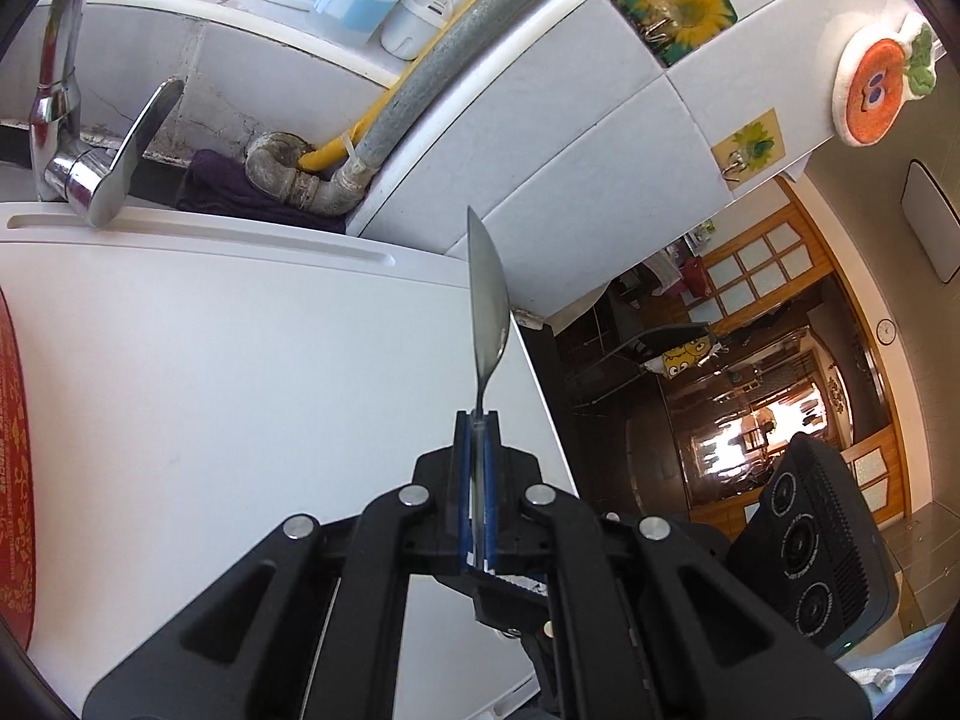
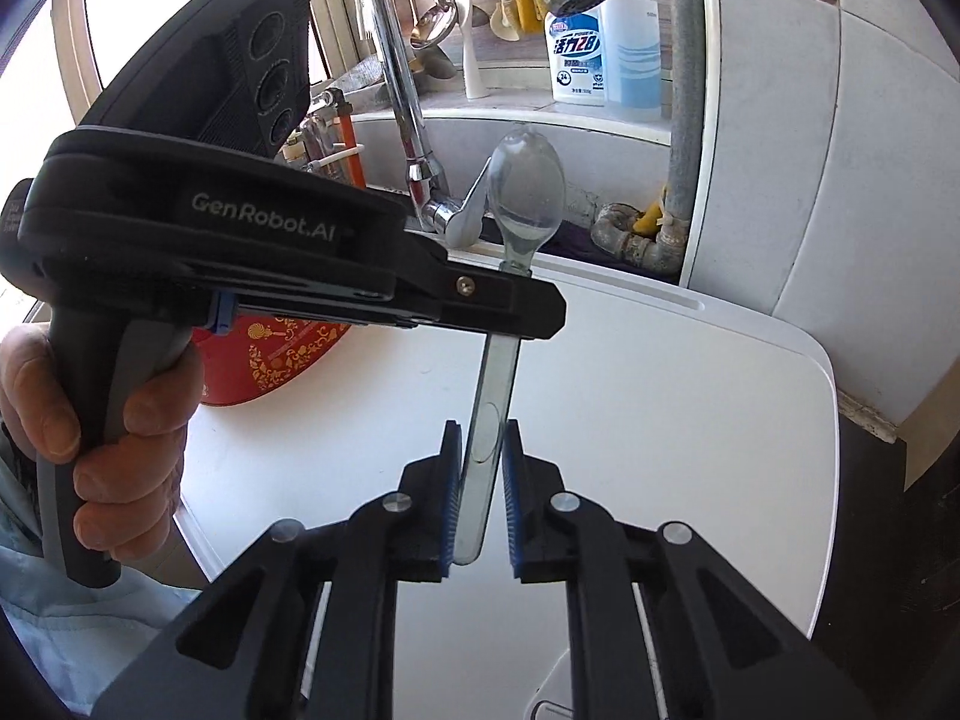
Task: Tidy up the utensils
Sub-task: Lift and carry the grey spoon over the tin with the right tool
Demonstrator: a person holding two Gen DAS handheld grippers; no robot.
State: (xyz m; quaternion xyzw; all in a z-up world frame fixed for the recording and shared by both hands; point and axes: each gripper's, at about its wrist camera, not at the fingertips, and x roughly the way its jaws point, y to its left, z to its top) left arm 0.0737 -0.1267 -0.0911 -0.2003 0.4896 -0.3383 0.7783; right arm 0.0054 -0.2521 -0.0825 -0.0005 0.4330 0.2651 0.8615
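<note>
Plainly "GenRobot.AI" left tool (image 2: 510, 309) gripping spoon (image 2: 528, 186)

Polished, mirror-bright metal on the spoon (image 1: 487, 294), edge-on between the ribbed blue pads (image 1: 461, 480) of the matt black plastic left gripper (image 1: 477, 420); same matt black plastic and ribbed blue pads (image 2: 513, 492) on the right gripper (image 2: 482, 483); glossy chrome on the tap (image 2: 402, 90); smooth, faintly shiny white plastic for the board (image 1: 210, 372); rough, corroded metal on the pipe elbow (image 1: 288, 174); glazed white wall tiles (image 1: 570, 138); glossy red tray (image 2: 282, 360).
</note>
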